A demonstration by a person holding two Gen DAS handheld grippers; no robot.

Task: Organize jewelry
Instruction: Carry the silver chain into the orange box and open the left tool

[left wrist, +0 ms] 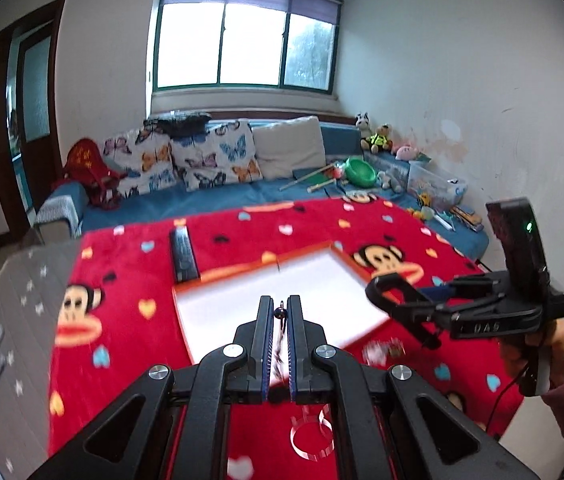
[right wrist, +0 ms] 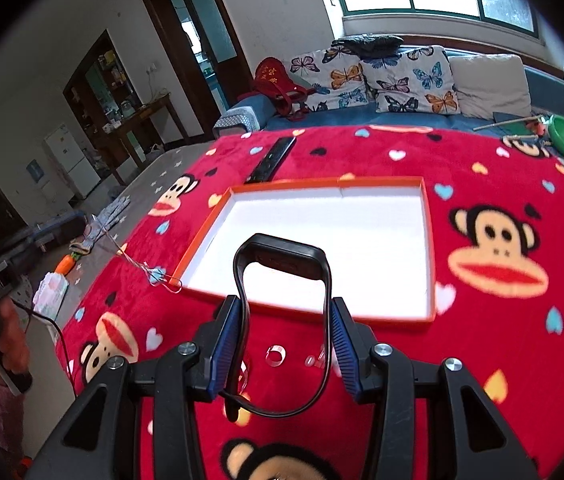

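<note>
The left tool (left wrist: 280, 312) has its fingers nearly together, pinching a thin dangling piece of jewelry (left wrist: 281, 317) with a dark bead — blurred, so its kind is unclear — just short of the orange-rimmed white tray (left wrist: 259, 265) ahead of it. The right tool (right wrist: 286, 322) grips a black wristband (right wrist: 280, 256) between its blue pads, the band's loop reaching forward over the tray's near edge. Under the right tool, small clear rings (right wrist: 275, 355) lie on the red monkey-print blanket (right wrist: 482, 340) — a thin chain (right wrist: 149, 272) lies to its left, beside the tray corner.
</note>
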